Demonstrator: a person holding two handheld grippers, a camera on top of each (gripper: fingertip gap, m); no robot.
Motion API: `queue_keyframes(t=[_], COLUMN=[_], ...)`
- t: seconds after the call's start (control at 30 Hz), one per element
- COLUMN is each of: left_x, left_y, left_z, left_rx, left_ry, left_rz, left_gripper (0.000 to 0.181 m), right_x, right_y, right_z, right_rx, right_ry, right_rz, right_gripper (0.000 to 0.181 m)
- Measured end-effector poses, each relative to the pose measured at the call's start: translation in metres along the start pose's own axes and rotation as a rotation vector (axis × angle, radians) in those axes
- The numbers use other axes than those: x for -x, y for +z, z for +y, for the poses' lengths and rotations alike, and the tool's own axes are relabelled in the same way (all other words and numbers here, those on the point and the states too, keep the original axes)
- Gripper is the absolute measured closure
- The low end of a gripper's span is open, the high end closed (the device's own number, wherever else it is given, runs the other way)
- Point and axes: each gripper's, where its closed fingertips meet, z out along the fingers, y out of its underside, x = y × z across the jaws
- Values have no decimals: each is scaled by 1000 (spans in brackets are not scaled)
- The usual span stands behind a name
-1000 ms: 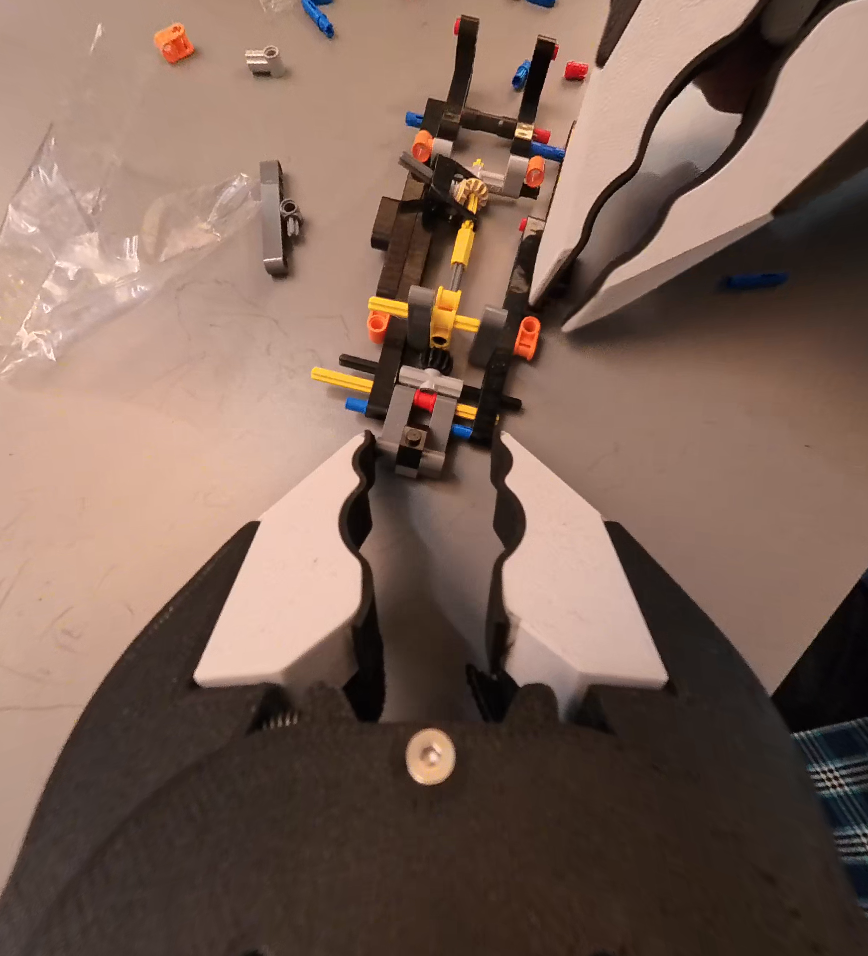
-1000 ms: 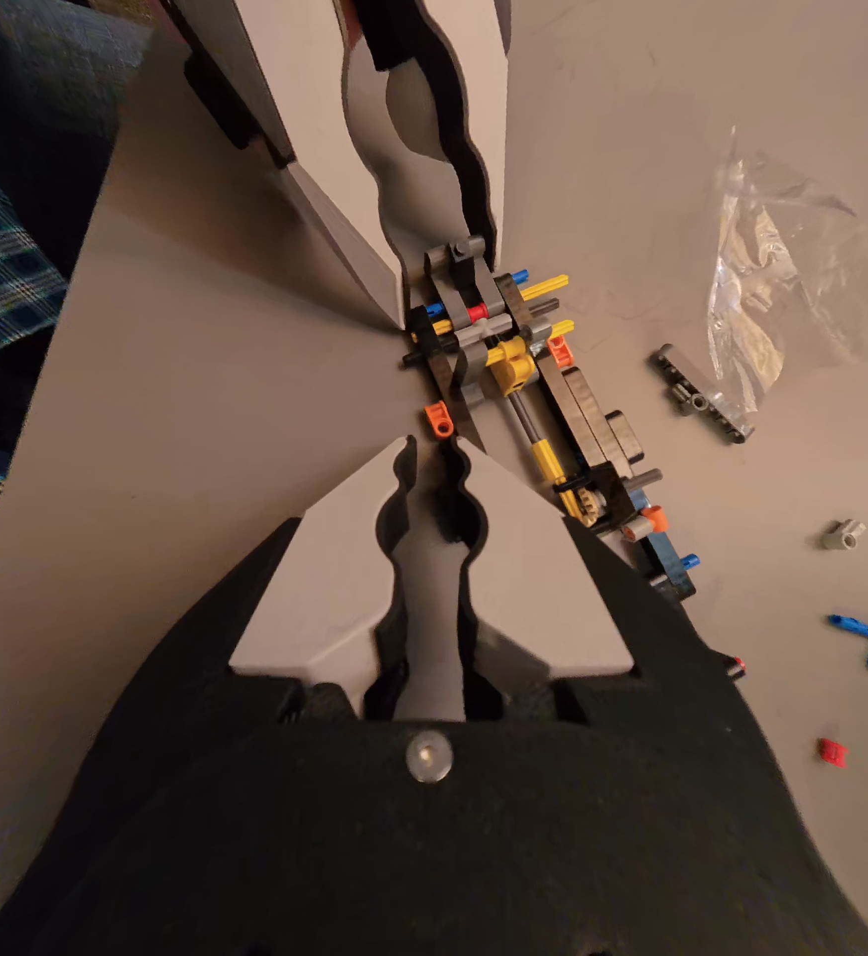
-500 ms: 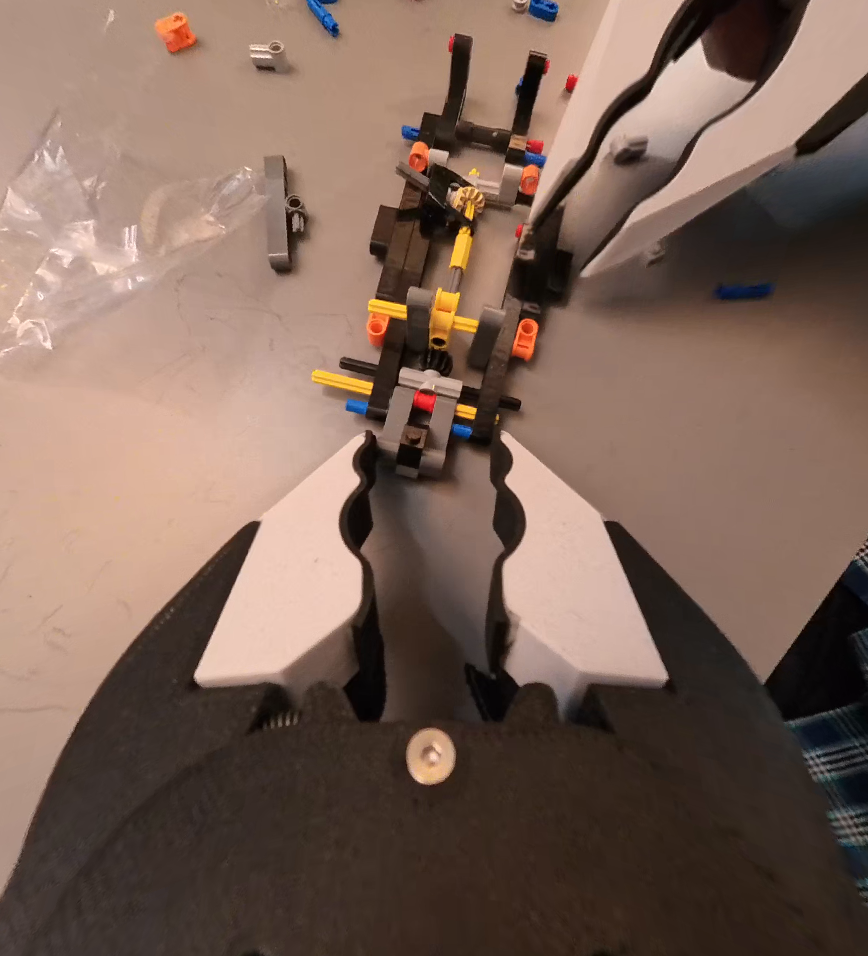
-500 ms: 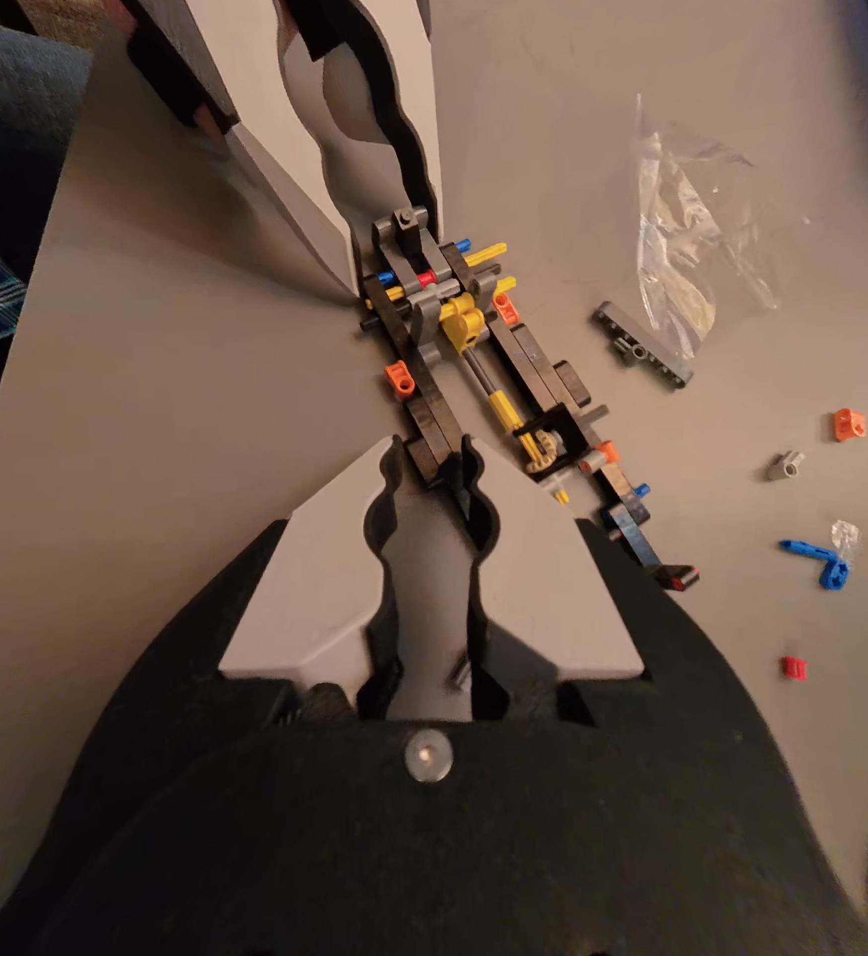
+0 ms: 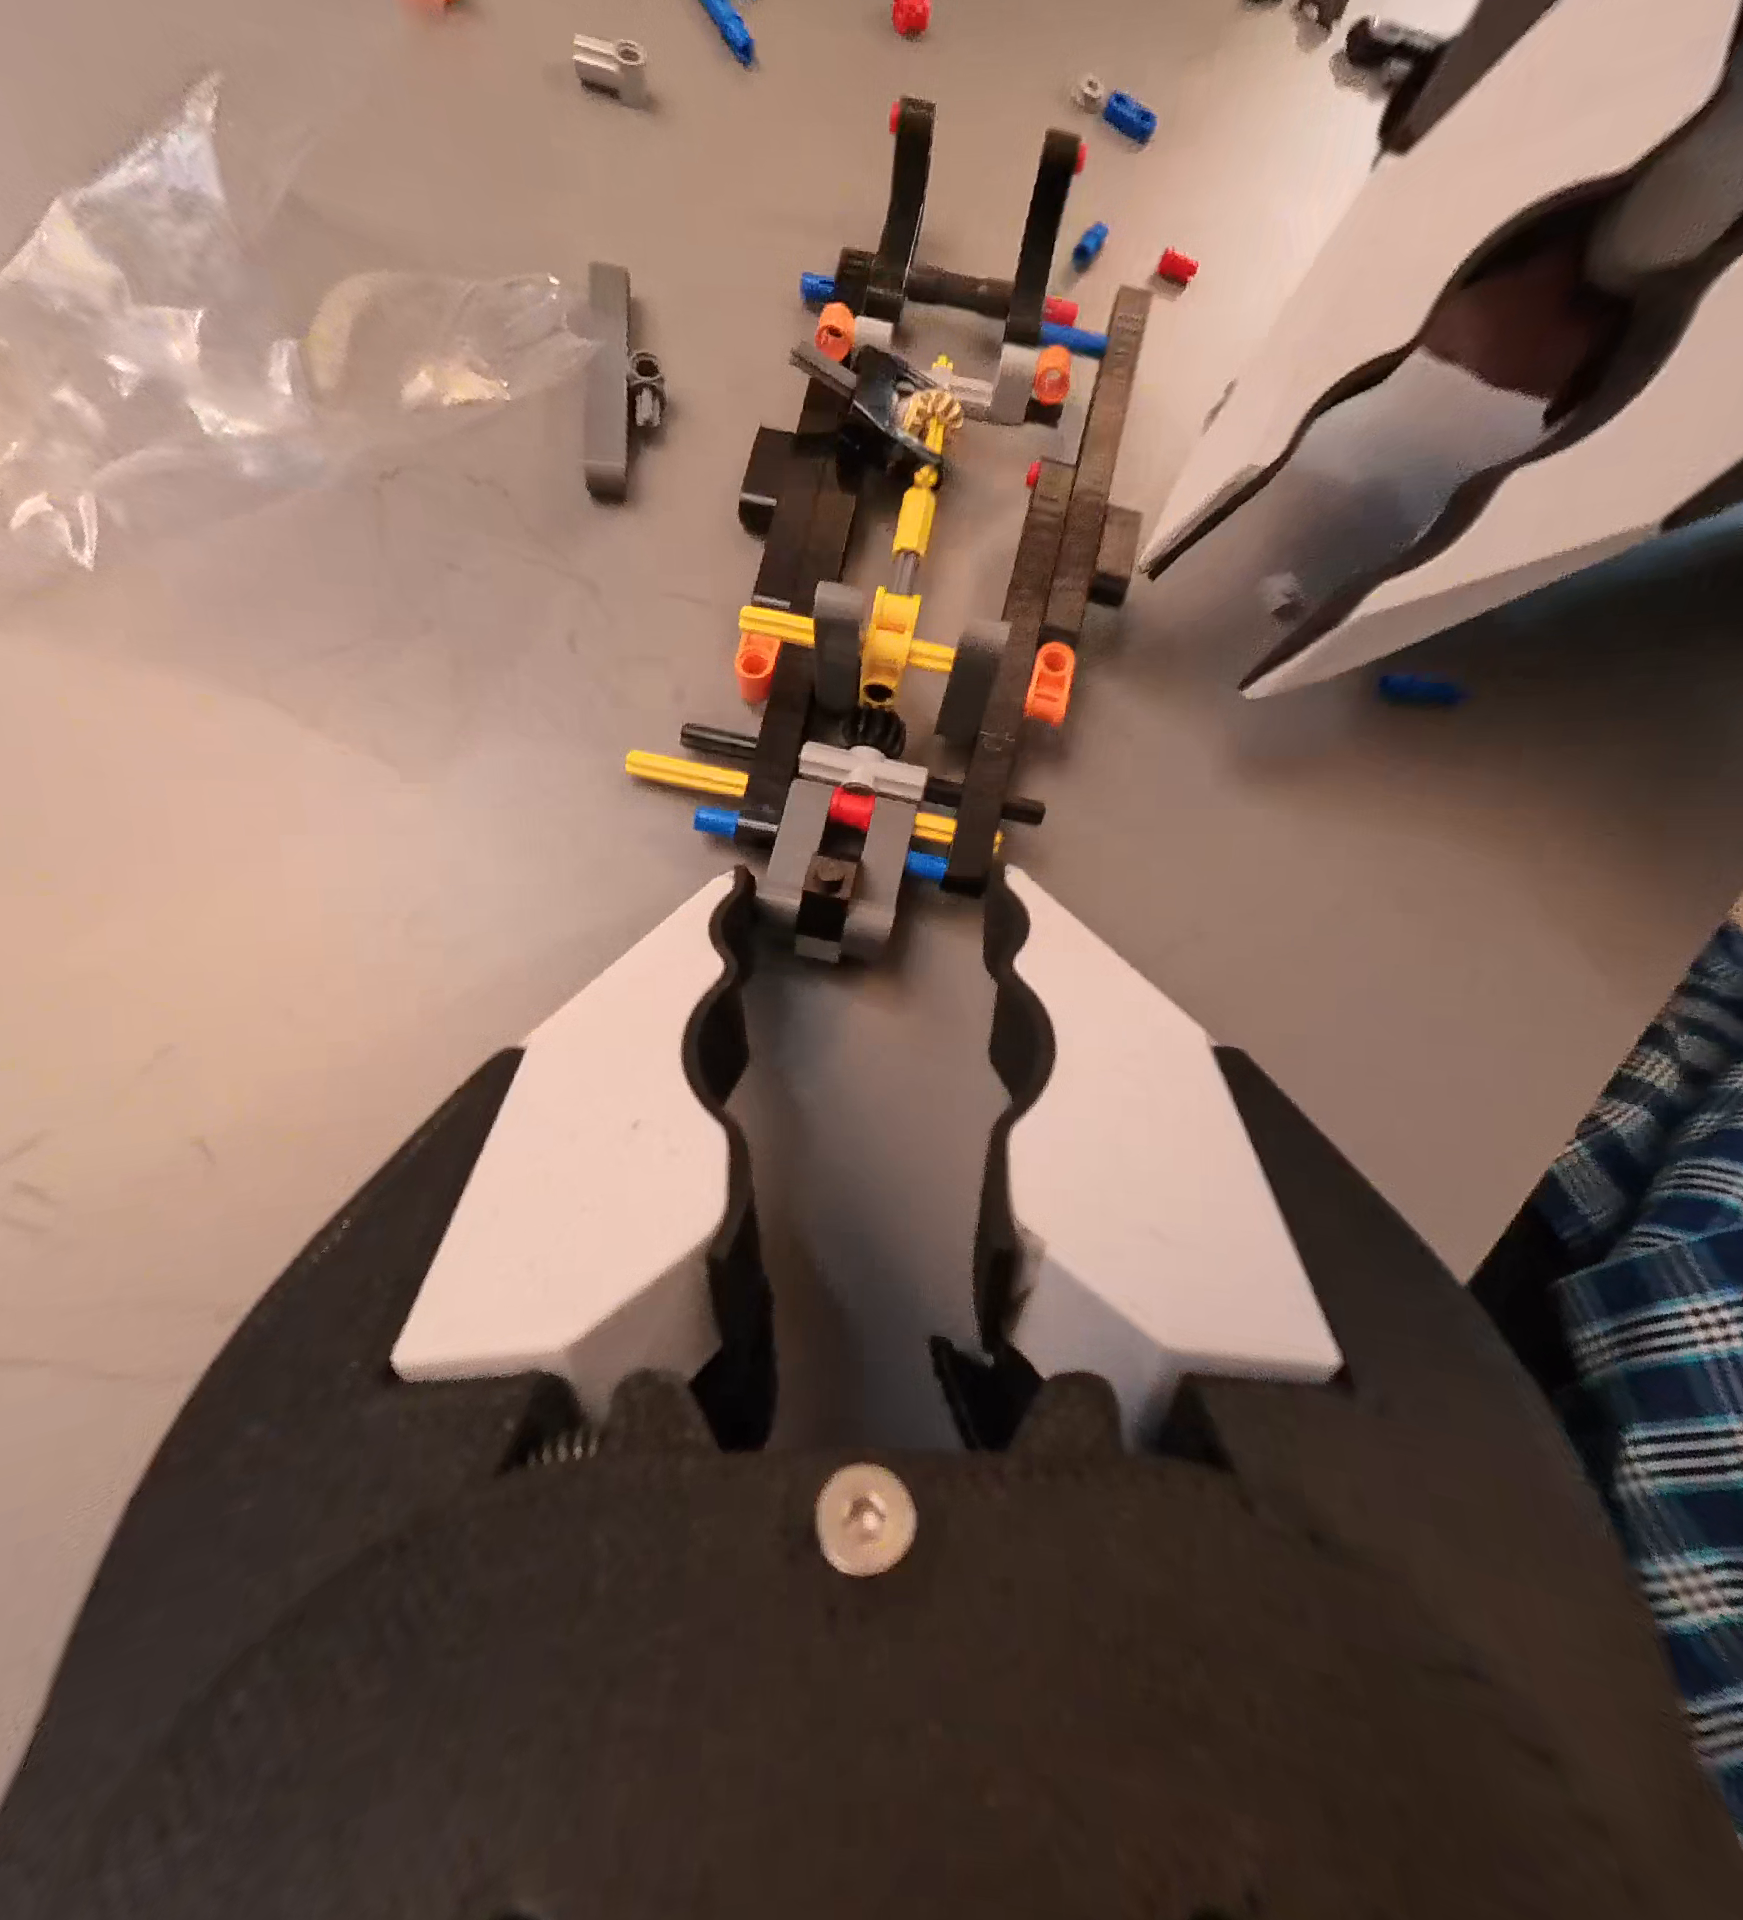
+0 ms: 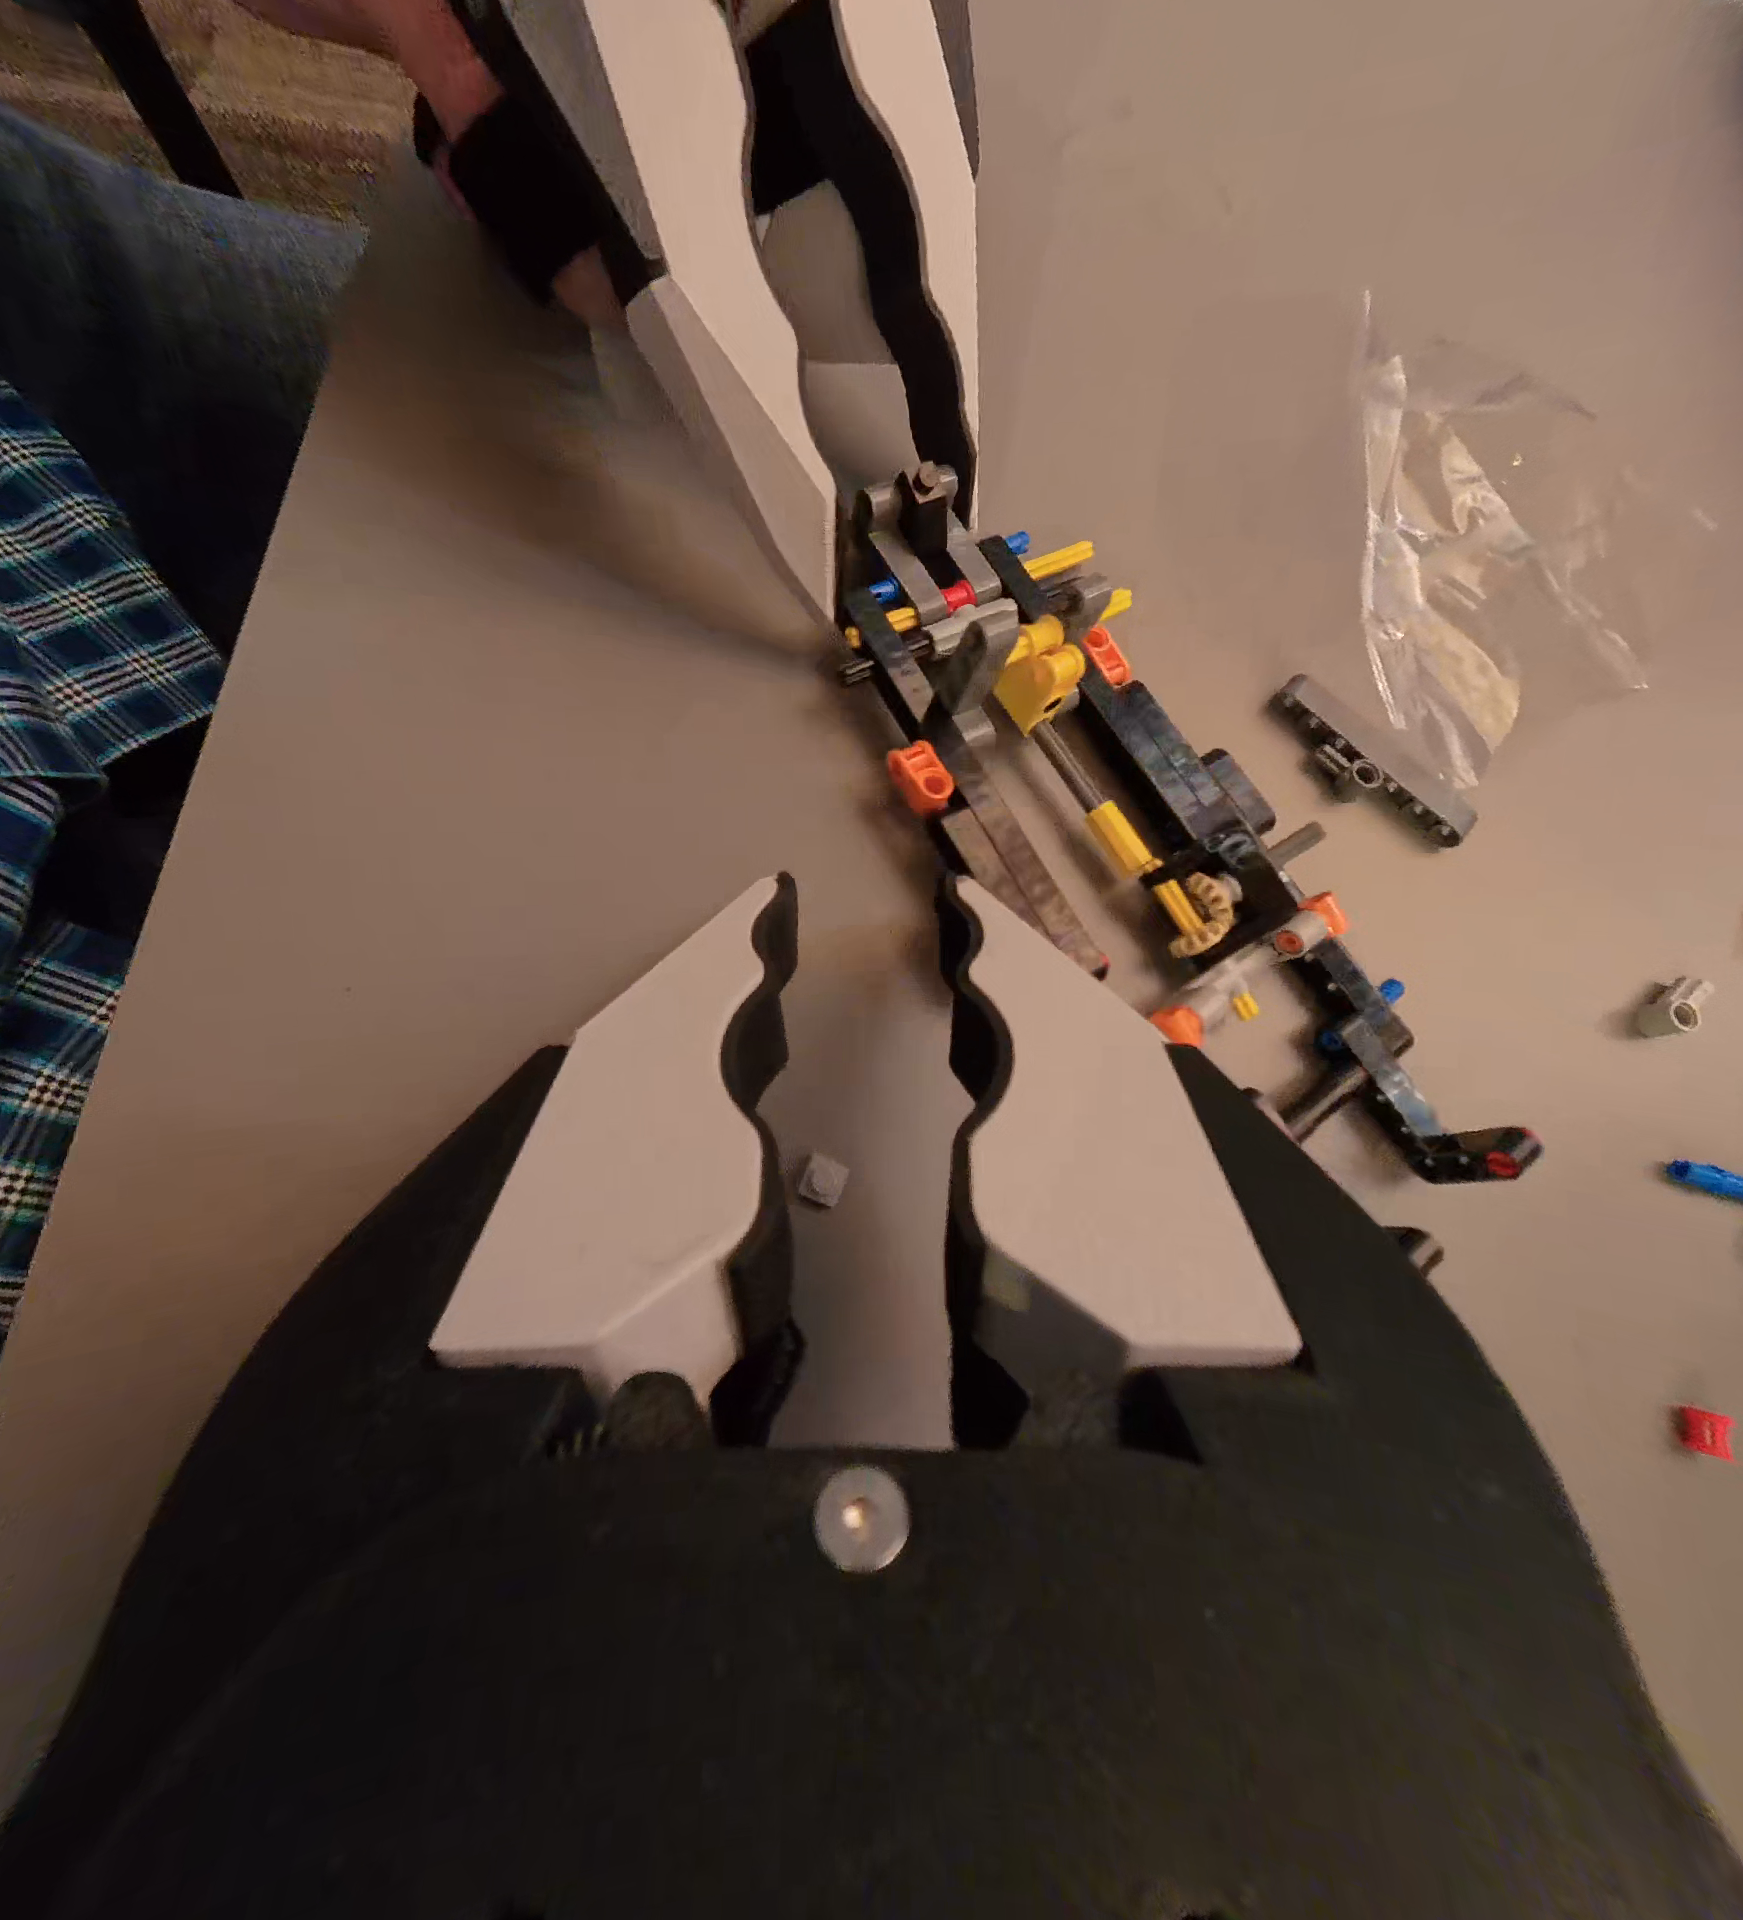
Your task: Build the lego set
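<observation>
Grey table [image 5: 223, 935]: the right gripper [image 6: 867, 904] has let go of the lego frame [image 5: 908, 623] and backed off, fingers empty and apart; a small grey stud [image 6: 823, 1181], possibly dropped, lies beneath. The left gripper [image 5: 862, 894], fingers narrowly apart, still braces the frame's near end.

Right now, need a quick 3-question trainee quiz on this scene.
1. True or false: the right gripper holds a part.
2. The connectors sticking out from the sides of the chassis are: A orange, B green, C white.
3. What lies right beside the bag?

Key
1. False. Its fingers are apart, and a small grey piece lies loose between them.
2. A.
3. A grey beam.
</observation>
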Motion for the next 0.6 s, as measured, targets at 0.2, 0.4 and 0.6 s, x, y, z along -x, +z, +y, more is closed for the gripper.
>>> queue_keyframes(t=[0.2, 0.4, 0.6], left_x=[2, 2, -3], left_y=[0, 3, 5], left_z=[-2, -11, -18], left_rx=[-9, -87, -142], left_ry=[-57, -149, -180], left_rz=[-10, -111, -201], left_gripper=[139, 140, 140], right_x=[-4, -17, -24], right_y=[3, 5, 13], right_z=[-1, -5, -3], right_rx=[-6, -67, -101], right_ry=[76, 338, 498], right_rz=[33, 27, -1], right_gripper=[162, 168, 161])
